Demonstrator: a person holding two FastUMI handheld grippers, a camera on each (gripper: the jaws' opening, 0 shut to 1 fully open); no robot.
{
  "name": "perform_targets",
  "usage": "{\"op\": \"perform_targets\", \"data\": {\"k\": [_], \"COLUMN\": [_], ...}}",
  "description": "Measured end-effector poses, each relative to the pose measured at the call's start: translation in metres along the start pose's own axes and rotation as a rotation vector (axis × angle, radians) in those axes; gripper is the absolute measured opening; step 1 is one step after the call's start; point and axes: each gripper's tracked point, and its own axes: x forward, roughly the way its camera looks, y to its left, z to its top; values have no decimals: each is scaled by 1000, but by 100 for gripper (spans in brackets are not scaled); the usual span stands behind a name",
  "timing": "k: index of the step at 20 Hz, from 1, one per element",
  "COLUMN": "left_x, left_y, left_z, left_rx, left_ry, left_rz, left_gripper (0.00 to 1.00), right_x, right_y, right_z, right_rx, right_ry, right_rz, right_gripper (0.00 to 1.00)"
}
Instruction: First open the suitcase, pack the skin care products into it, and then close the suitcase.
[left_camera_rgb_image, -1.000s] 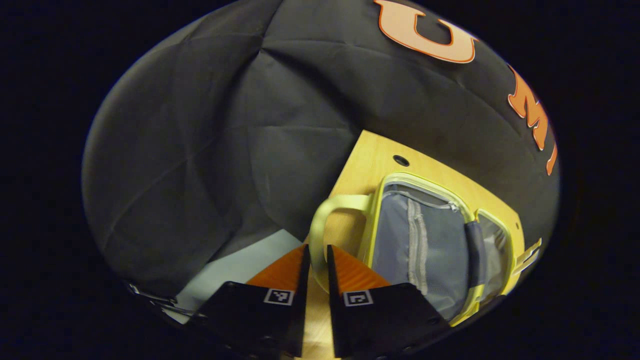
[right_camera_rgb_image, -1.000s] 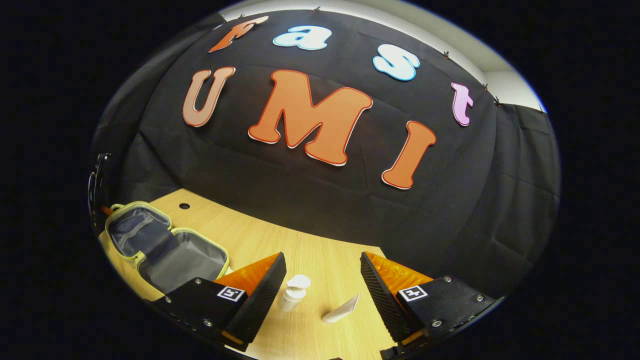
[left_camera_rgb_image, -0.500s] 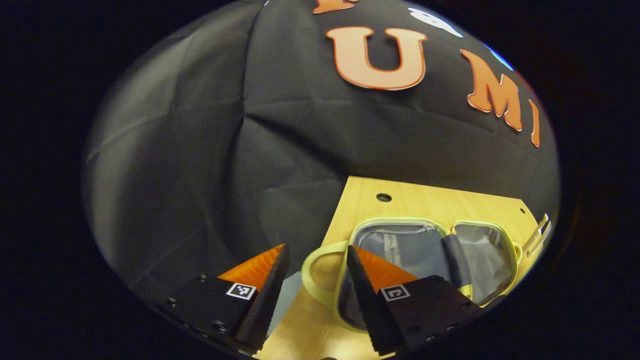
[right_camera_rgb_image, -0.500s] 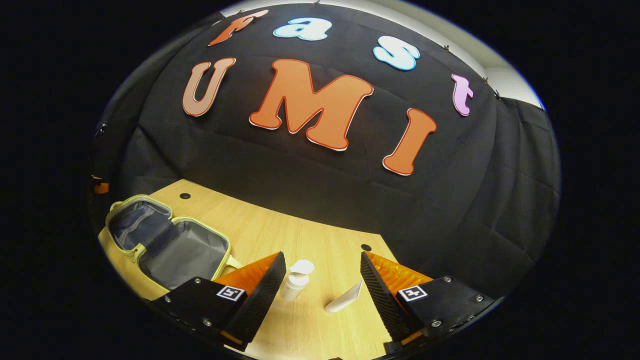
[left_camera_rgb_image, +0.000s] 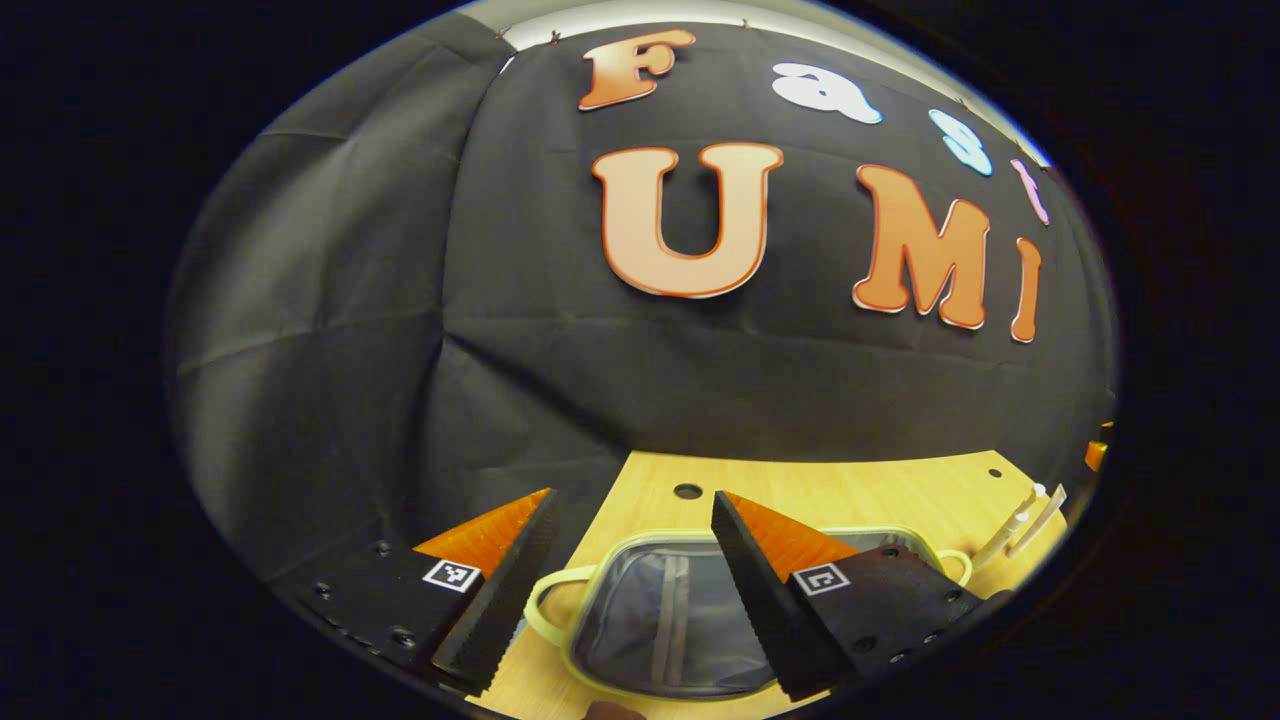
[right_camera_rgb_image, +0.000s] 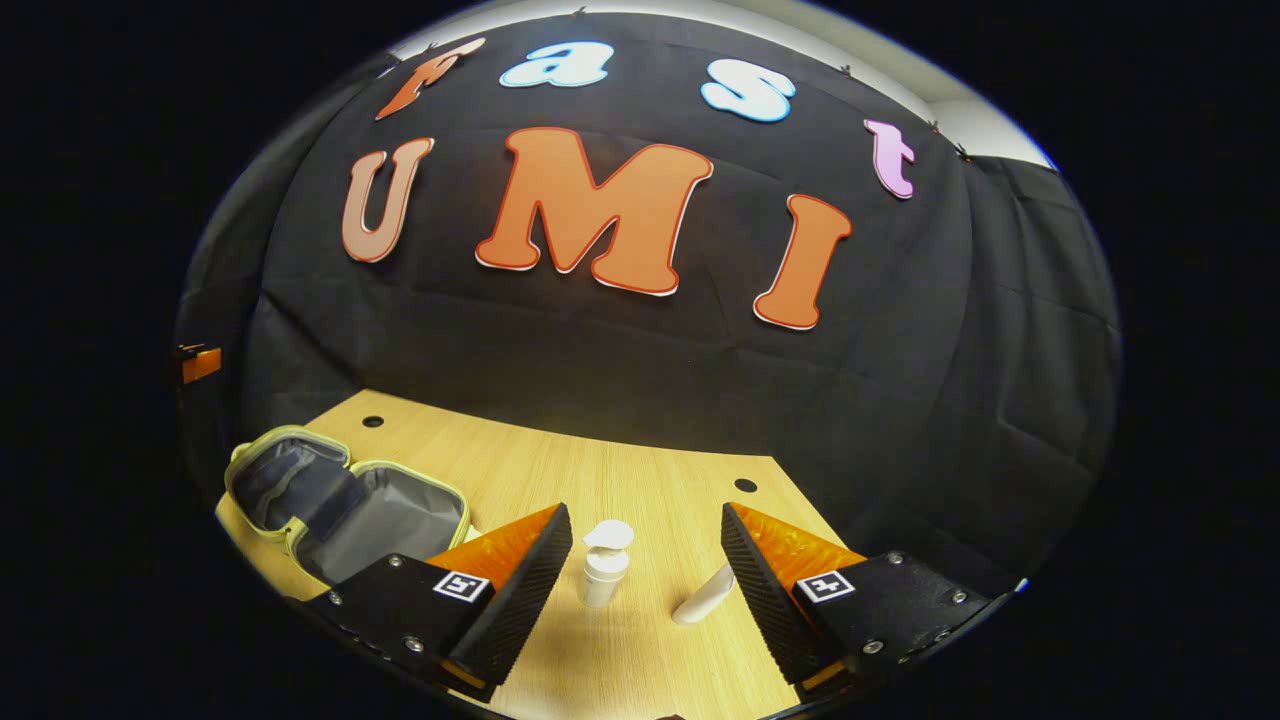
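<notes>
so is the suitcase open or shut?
Open: the suitcase lies spread flat on the table, both grey-lined halves facing up, nothing visible inside.

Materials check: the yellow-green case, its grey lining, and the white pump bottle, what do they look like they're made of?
Yellow-green suitcase: soft shell, probably fabric or vinyl, going by its rounded piped rim.
Grey lining: thin matte woven cloth; it creases and sags.
White pump bottle: smooth opaque plastic, faint sheen.
Light wooden table: wood-grain surface, possibly laminate.
</notes>
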Motion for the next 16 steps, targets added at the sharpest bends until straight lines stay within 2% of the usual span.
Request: {"op": "perform_targets", "data": {"k": [8, 16], "left_x": [-19, -25], "left_y": [-144, -265], "left_z": [30, 30], "left_rx": [-14, 78], "left_ry": [-81, -94], "left_rz": [-136, -239], "left_gripper": [98, 98], "right_x": [9, 20], "right_y": [-13, -50], "right_z": [-14, -45], "right_rx": [13, 67], "right_ry": [-44, -11], "right_rz": [45, 63], "right_gripper": [96, 96]}}
